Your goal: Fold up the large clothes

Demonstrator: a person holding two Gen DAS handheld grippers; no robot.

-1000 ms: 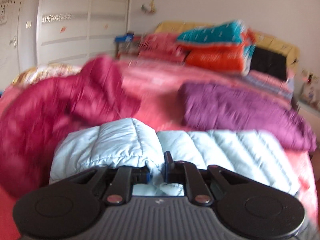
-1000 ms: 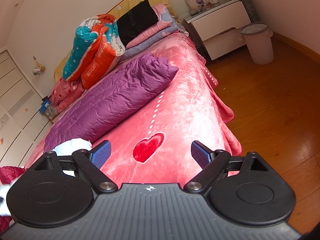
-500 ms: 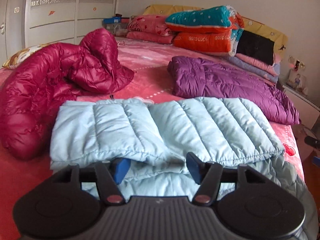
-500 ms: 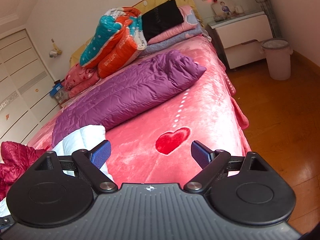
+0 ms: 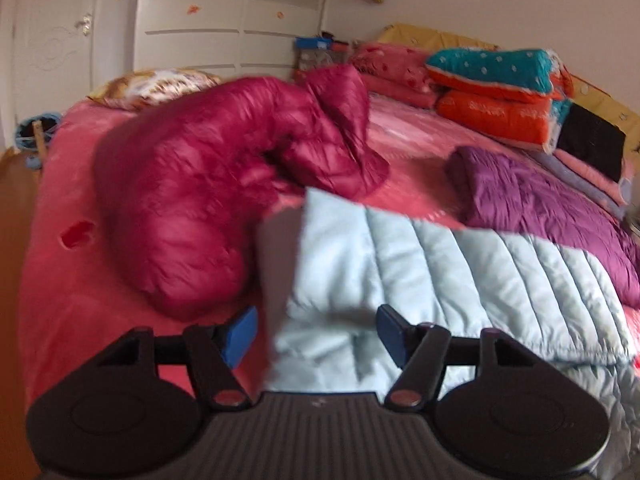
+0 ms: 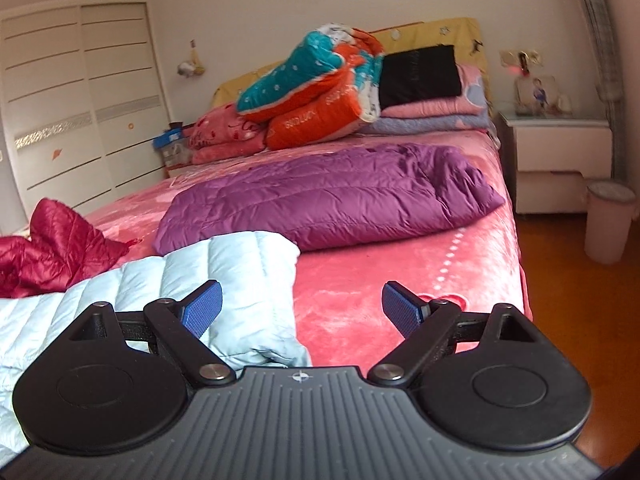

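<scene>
So the light blue puffer jacket (image 5: 440, 276) lies folded flat on the pink bedspread (image 5: 72, 300), long side running from about 9 to 3 o'clock across the left wrist view, its near-left corner right under the left gripper (image 5: 314, 334). Left jaws are opening, blue pads apart with jacket fabric below and between them, nothing pinched. Right gripper (image 6: 302, 308) has jaws wide and empty; the jacket's right end (image 6: 240, 280) sits at its 10 o'clock, behind the left pad

Handling, my read: light, soft, quilted down, so it compresses under the pads and springs back. The shell looks slick, so a shallow pinch will likely slip. Take it at a stitched seam or the hemmed edge, both layers at once, one gripper at each end of the near edge. A grab mid-panel probably just bunches the top layer and undoes the fold

Crimson puffer (image 5: 224, 208) sits crumpled at 10 o'clock, touching or just beside the blue one's left end; blur hides which. Purple puffer (image 6: 332, 196) lies folded at 1 o'clock, close behind. Keep the lift low so neither gets dragged
</scene>
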